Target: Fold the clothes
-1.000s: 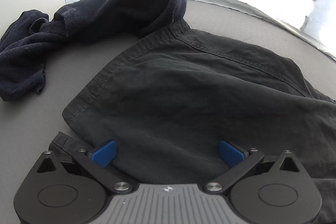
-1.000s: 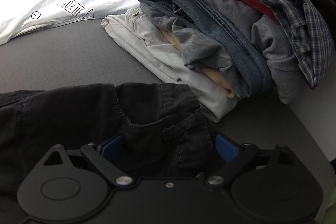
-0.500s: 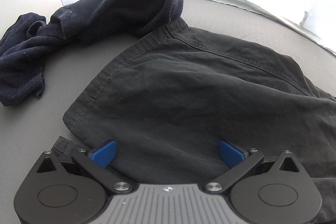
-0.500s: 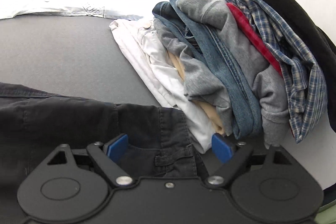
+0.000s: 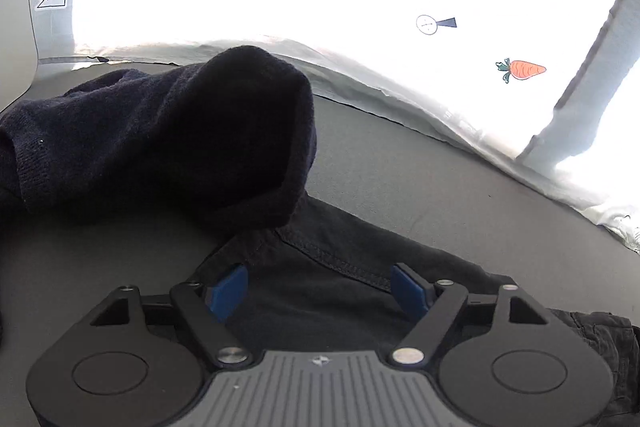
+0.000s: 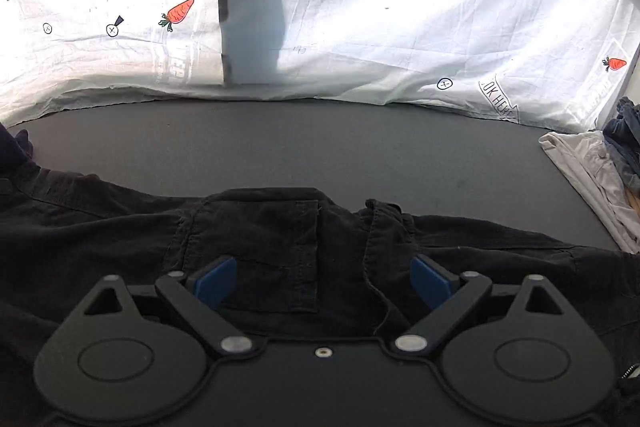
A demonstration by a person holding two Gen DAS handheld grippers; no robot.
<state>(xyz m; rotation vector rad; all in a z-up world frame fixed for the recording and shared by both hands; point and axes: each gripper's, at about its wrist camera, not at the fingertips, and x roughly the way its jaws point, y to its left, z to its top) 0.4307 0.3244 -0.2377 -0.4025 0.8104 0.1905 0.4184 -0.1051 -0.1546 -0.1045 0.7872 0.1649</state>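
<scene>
Black trousers (image 6: 280, 239) are lying across the grey table (image 6: 320, 147), under both grippers. The left gripper (image 5: 318, 289) has just been closing, its pads still apart over a hem, with a navy sweater (image 5: 160, 143) at eleven o'clock. The right gripper (image 6: 322, 285) has just been opening, gaping over a pocket, a clothes pile (image 6: 600, 167) at two o'clock.

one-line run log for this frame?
task: fold clothes | left gripper: closing over black trousers | right gripper: open over trousers | navy sweater: unfolded
</scene>
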